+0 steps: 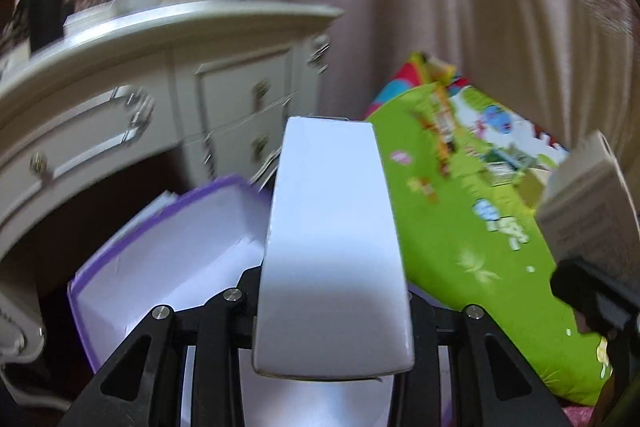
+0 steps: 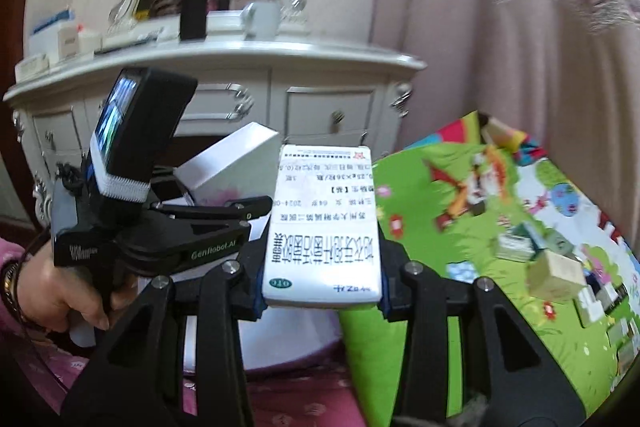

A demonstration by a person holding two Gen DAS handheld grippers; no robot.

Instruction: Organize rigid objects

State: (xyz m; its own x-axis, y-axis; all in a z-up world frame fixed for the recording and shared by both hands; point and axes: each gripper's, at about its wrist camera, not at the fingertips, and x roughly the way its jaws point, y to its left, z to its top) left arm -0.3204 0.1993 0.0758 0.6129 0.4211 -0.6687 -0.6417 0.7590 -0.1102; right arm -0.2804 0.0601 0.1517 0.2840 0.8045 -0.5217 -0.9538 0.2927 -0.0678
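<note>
Purple-rimmed bin holds white paper.

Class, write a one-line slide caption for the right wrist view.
Right claw grips a printed medicine box before a white dresser.

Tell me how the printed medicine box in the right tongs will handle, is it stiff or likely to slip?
The printed medicine box looks like thin cardboard: probably light, fairly stiff, but crushable under a hard squeeze. Its flat sides sit between the right tongs, so rolling seems unlikely. The surface looks smooth, so it might slide if the grip loosens.
</note>
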